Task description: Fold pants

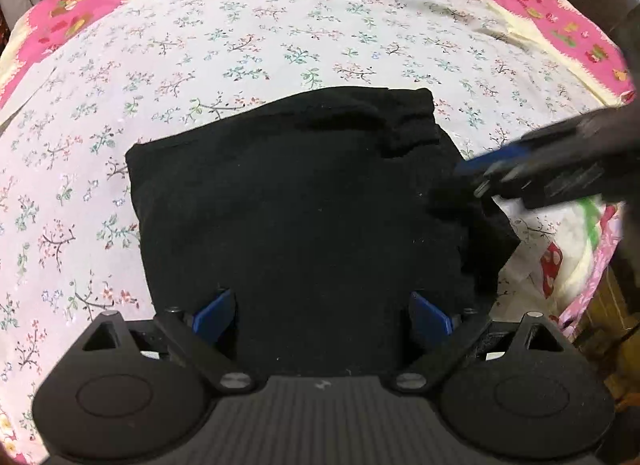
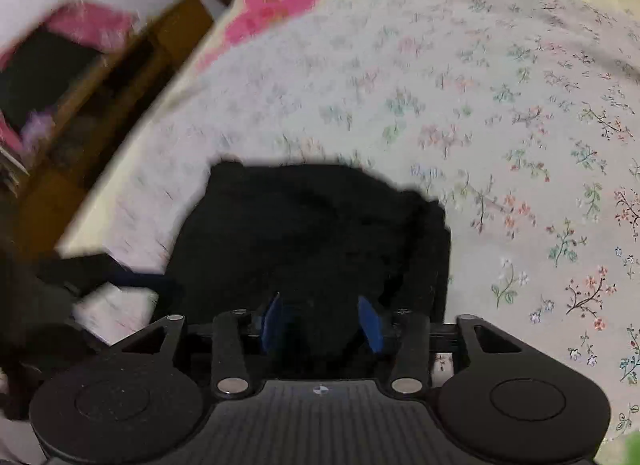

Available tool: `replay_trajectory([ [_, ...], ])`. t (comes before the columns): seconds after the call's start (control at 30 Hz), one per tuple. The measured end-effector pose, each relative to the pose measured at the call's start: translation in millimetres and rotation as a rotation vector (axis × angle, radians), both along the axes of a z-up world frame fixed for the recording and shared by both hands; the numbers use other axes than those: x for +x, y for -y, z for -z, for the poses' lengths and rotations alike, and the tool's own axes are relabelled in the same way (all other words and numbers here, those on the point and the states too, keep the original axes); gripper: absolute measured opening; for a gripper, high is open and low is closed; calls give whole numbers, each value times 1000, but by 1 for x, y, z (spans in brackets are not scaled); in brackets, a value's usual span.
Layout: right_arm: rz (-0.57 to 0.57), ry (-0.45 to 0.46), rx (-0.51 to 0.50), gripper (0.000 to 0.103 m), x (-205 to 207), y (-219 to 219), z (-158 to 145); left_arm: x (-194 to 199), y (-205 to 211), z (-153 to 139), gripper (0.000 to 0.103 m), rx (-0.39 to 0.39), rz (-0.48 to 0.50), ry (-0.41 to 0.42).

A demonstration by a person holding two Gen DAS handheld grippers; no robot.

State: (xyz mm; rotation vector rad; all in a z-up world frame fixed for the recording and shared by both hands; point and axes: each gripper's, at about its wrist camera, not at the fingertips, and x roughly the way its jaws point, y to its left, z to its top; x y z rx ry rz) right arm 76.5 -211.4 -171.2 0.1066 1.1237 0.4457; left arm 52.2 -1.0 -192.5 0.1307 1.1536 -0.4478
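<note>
Black pants [image 1: 296, 205] folded on floral bed [image 1: 248, 37]. Left claw [image 1: 322, 313] spread wide over near edge. Right claw [image 2: 320, 321] part-open, fabric between fingers; grip unclear.

Left gripper [image 1: 322, 315] low, level, jaws spread wide. Right gripper [image 2: 320, 323] reaching in from right side, blurred, jaws parted narrower than left.

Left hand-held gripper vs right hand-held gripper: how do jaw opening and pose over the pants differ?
The left hand-held gripper has its jaws spread wide; the right hand-held gripper has them narrower, though a gap shows. The left one sits at the near edge of the black pants; the right one reaches in from their right side. Both have blue pads and hang over the pants on the floral sheet.
</note>
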Motion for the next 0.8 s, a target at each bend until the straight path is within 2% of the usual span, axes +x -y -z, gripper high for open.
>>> replay_trajectory([
  [0.07, 21, -21, -86, 27, 6, -2, 16, -1, -9, 0, 102, 25, -3, 13],
  [0.1, 36, -29, -88, 26, 8, 2, 19, -2, -16, 0, 102, 48, -10, 33],
  [0.2, 83, -37, -36, 27, 9, 21, 10, 4, -41, -2, 102, 42, -79, 35],
  [0.3, 136, -47, 2, 37, 14, 41, 5, 11, -61, -6, 102, 14, -161, 25],
  [0.33, 149, -60, 26, 44, 16, 47, 6, 15, -65, -4, 102, 3, -180, 13],
  [0.53, 219, -194, 268, 53, 40, 76, 35, 33, -73, 10, 102, -115, -248, -93],
  [0.63, 187, -243, 286, 57, 51, 80, 51, 37, -73, 25, 102, -102, -268, -106],
  [0.8, 164, -286, 345, 63, 57, 81, 64, 39, -76, 43, 102, -174, -281, -156],
])
